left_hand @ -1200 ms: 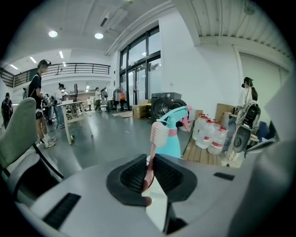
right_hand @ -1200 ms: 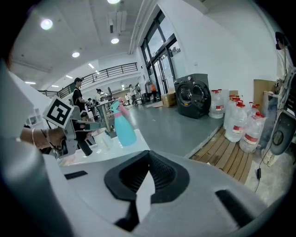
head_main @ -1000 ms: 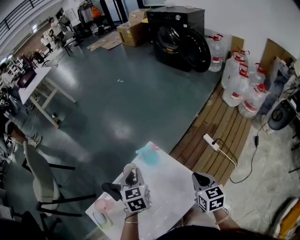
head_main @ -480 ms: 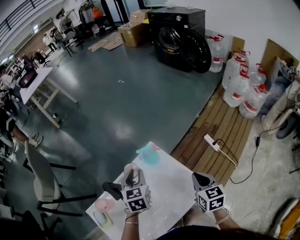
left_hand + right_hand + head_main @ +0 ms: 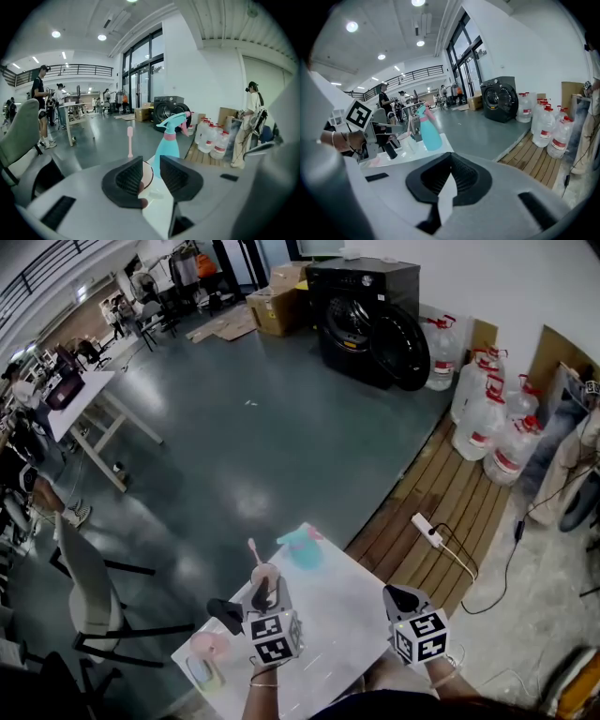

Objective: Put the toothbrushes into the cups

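No word, brand or number could be read anywhere, the square black-and-white markers on the left gripper (image 5: 265, 596) and right gripper (image 5: 401, 600) showed patterns only, the red labels on the water jugs (image 5: 509, 460) were too small to read.

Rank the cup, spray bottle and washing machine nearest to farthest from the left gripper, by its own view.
1. Cup, just beyond the open jaws of the left gripper, holding the pink toothbrush.
2. Spray bottle, behind the cup, slightly right.
3. Washing machine, far off by the wall.
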`<action>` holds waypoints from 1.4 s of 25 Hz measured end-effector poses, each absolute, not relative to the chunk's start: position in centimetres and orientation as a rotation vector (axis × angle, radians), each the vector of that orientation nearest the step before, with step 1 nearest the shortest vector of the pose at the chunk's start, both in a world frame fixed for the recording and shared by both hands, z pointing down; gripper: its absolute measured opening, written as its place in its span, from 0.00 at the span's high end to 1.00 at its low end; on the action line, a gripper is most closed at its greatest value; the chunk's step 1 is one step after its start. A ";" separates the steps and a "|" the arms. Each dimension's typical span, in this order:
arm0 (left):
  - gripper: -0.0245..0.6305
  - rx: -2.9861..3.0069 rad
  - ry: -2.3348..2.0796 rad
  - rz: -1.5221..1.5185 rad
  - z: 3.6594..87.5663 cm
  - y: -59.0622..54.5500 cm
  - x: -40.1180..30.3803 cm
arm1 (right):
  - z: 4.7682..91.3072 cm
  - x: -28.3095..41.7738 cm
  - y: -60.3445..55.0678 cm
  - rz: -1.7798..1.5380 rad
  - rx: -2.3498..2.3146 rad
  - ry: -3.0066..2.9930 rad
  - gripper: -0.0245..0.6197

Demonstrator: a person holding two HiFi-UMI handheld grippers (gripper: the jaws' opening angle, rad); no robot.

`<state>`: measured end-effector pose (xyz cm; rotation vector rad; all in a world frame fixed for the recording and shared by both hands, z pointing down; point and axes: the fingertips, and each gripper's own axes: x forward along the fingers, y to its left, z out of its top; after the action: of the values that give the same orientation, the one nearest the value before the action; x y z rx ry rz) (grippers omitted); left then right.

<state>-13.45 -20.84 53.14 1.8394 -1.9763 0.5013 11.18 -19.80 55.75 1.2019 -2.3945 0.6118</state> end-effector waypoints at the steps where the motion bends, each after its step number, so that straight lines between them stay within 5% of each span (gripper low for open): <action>1: 0.81 1.836 -1.983 0.492 53.0 -20.7 -13.5 | 55.7 11.1 -19.8 0.609 1.195 -2.400 0.96; 35: 0.90 1.547 -2.174 0.267 50.6 -11.9 -10.9 | 53.3 2.0 -17.9 0.233 0.439 -2.615 0.96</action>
<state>-10.95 -11.86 50.58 1.5473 -2.1737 0.2673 2.03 -17.89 53.30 0.4386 -2.6147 0.2329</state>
